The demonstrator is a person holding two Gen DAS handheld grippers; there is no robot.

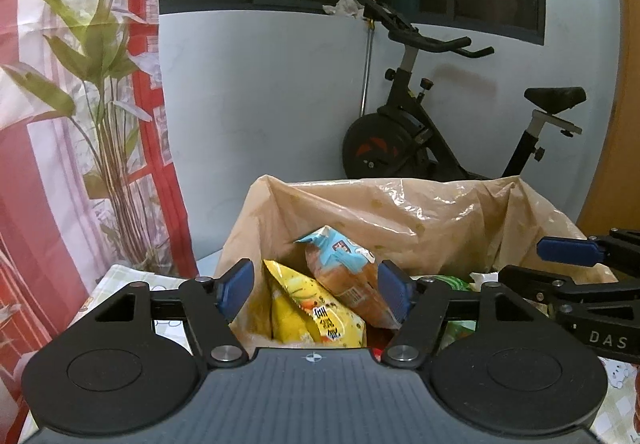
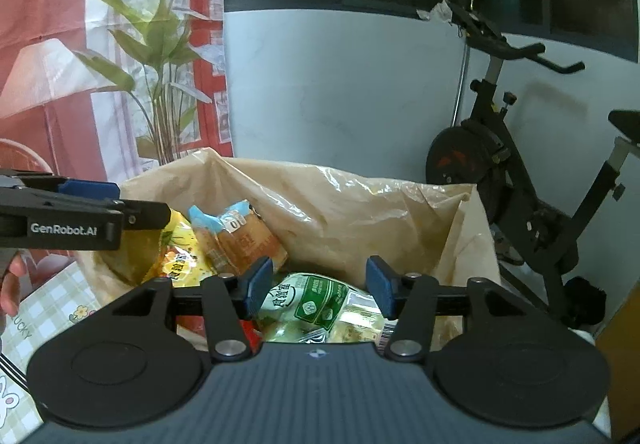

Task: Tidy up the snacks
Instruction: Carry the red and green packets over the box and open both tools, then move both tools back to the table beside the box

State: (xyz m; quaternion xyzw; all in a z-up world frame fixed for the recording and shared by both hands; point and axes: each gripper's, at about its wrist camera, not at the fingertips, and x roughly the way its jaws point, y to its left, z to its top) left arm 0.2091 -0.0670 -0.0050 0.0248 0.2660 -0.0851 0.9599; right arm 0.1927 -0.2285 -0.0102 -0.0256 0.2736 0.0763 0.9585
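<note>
Over the desk (image 2: 48,308), with its checked cloth, a tan plastic bag (image 1: 400,220) stands open-mouthed and takes up most of both views, its far wall propped upright and its rim slumped toward the cameras. Behind it, well apart, an exercise bike (image 1: 404,132) leans by the pale wall. Inside the bag lie the snacks: a yellow packet (image 1: 316,312) at the left, a bread roll in a blue-topped wrapper (image 1: 348,268) leaning just beside it, and a green-and-white packet (image 2: 316,300) lower at the right.

Both tools hover at the bag's mouth. The left tongs (image 1: 316,288) are spread apart, empty, with the yellow packet and the roll showing between the pads. The right tongs (image 2: 320,286) are likewise apart and empty, poised above the green-and-white packet.

By my judgement the work is at its start: the snacks are all in the bag and none appears sorted onto the desk. The next move likely calls for lowering one pair of tongs onto a packet's crimped edge, closing gently so the soft contents are not crushed, and lifting clear of the loose plastic.
</note>
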